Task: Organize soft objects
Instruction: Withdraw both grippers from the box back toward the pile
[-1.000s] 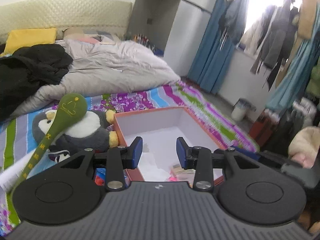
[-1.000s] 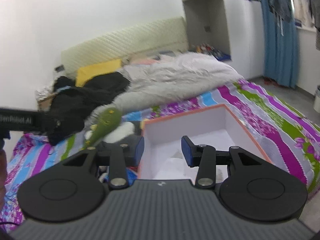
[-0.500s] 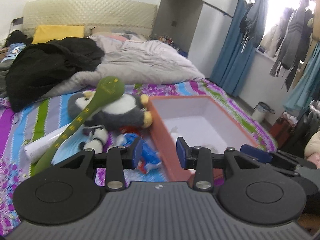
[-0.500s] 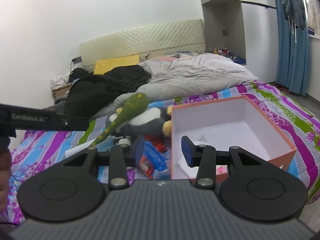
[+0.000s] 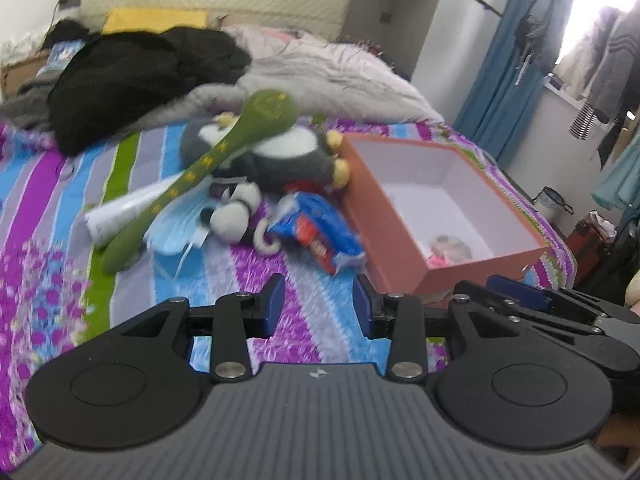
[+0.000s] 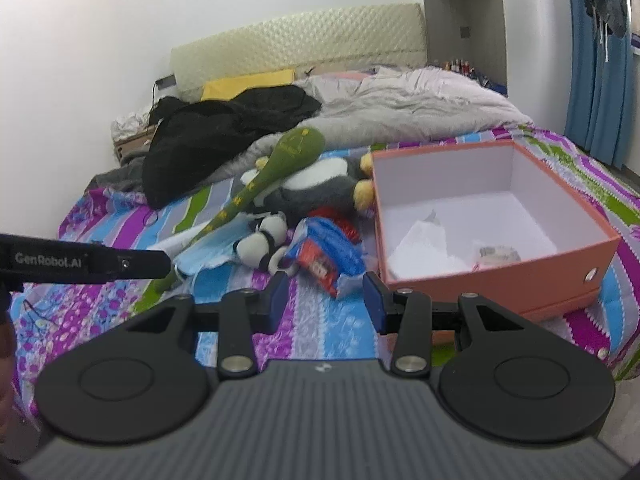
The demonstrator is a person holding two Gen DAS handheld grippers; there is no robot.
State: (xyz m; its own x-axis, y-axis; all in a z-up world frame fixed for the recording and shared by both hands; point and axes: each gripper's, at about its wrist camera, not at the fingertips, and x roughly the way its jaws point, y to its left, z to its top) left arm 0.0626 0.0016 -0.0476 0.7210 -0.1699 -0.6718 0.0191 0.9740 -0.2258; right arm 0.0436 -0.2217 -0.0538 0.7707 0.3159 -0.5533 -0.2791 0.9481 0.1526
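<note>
L gripper (image 5: 318,306) & R gripper (image 6: 325,298) fingers apart, empty, penguin plush (image 6: 316,188) beside orange box (image 6: 500,264)

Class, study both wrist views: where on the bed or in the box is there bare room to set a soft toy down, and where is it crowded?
Free: the striped bedspread between the open right gripper and the blue snack packet; also the orange cardboard box, whose back floor is bare. Crowded: left of the box, where the grey penguin plush, green plush spoon and small panda toy pile together.
</note>
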